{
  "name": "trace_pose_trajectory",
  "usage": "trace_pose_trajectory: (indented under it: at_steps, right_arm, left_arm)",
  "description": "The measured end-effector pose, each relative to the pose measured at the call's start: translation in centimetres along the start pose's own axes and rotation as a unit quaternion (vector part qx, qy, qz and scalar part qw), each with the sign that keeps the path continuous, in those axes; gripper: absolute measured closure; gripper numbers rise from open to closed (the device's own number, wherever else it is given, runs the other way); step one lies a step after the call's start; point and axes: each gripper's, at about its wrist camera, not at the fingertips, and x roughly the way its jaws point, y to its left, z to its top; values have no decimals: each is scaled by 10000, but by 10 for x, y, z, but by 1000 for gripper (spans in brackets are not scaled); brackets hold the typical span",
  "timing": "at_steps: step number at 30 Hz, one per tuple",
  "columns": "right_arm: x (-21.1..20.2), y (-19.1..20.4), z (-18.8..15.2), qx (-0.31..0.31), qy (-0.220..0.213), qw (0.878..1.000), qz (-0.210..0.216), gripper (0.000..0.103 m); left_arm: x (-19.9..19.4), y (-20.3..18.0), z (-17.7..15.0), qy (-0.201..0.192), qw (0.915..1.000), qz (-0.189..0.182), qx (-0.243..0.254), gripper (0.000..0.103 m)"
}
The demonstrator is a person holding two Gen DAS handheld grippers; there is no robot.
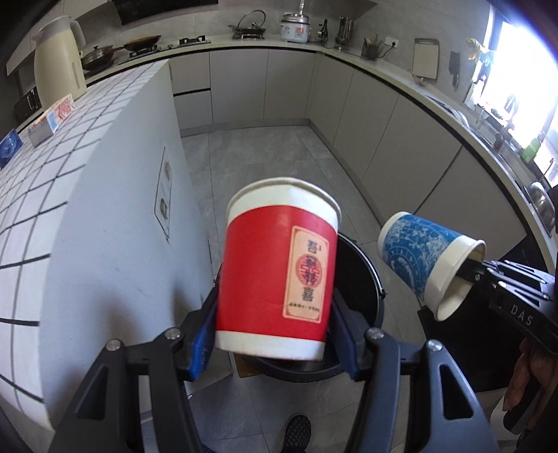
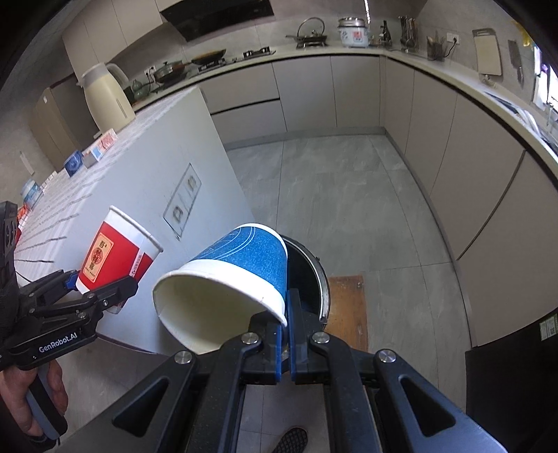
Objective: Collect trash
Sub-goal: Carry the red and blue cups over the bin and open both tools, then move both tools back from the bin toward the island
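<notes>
place: home kitchen | evidence: gas hob with wok (image 2: 208, 55), rice cooker (image 2: 353, 32), range hood (image 2: 216, 15), grey cabinets (image 2: 359, 94), cutting board (image 2: 487, 52), tiled island (image 1: 52, 139)

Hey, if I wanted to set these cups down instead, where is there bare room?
Grey tiled floor between white island and beige cabinets is bare. White gridded island top is free at its near end; small boxes crowd its far end.
</notes>
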Motion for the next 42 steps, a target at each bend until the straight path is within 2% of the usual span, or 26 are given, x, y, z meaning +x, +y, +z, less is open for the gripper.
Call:
trace_pose_trajectory:
  at_steps: [15,16,18,19,20,21,22,23,24,27,33,42]
  right_arm:
    - [87,-18,3,-321,722,9964,320,100]
    - [91,-18,2,-336,771,9959,340,100]
    - [110,-17,2,-521,1148,9918,210,99]
    - [121,-20,1,-637,1367,9885,-98,95]
    - [122,-27,2,-556,1344,9890,-283,76]
    - [121,-30,2,-459,1311,9899,-289,51]
    - [119,-37,2,-354,1281,9906,-312,40]
    - [118,-42,2,-351,1282,9902,-441,19]
    - [117,-45,2,-363,1272,9900,-499,2]
    - [111,-54,2,-239,1205,9904,-629,0]
    - [103,-67,1,-319,1083,9912,-690,0]
    - [92,-52,5,-419,964,9926,-605,0]
  left_arm:
    - [60,-1,-5,551,9979,214,-259,42]
    - [64,-1,-5,604,9974,232,-322,39]
    - [69,-3,-6,681,9969,183,-358,23]
    - [68,-4,-8,676,9969,226,-321,5]
    - [66,-6,-9,632,9972,258,-294,0]
    - [65,-6,-10,605,9974,269,-298,0]
    - [64,-7,-11,610,9972,284,-315,0]
    - [65,-6,-13,626,9969,316,-349,0]
    - [65,-6,-14,631,9966,351,-384,0]
    - [66,-6,-17,608,9963,485,-373,0]
    - [65,-4,-12,547,9966,497,-352,0]
    - [56,-2,-1,399,9974,488,-360,0]
